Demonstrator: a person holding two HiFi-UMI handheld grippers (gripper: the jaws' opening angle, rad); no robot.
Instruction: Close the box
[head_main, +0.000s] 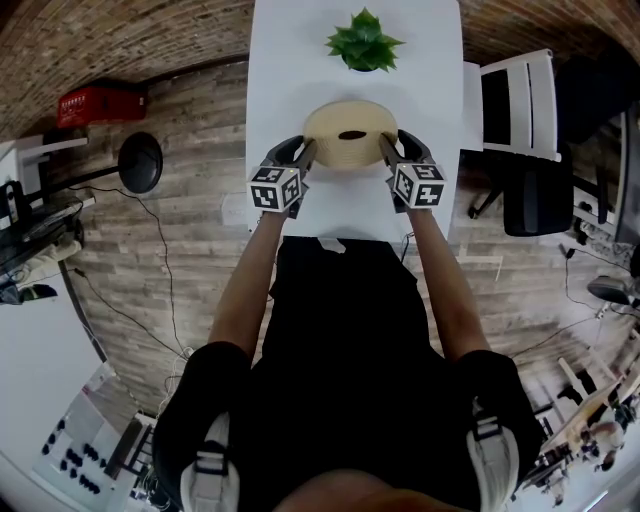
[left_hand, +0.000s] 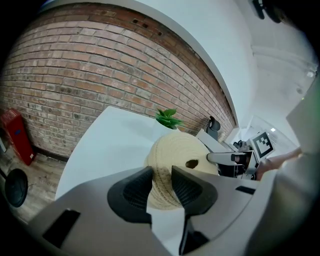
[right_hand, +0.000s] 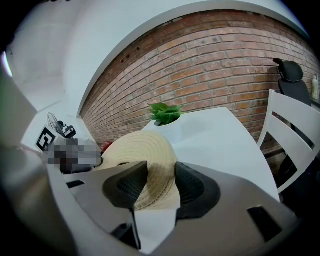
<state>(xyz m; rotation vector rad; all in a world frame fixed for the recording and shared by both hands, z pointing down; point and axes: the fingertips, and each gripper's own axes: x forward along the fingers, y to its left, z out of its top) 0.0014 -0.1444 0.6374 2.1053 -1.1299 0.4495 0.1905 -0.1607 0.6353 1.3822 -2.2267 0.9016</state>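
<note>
A round box of pale woven straw sits on the white table, and its domed lid has a small dark hole in the top. My left gripper is shut on the lid's left rim, and the straw edge fills the gap between its black pads. On the opposite side my right gripper is shut on the right rim. The lid looks level between the two grippers. Whether it rests fully on the box body cannot be told.
A green plant in a white pot stands just behind the box. A white chair and a dark office chair are right of the table. On the wooden floor to the left are a red case and a black round stand.
</note>
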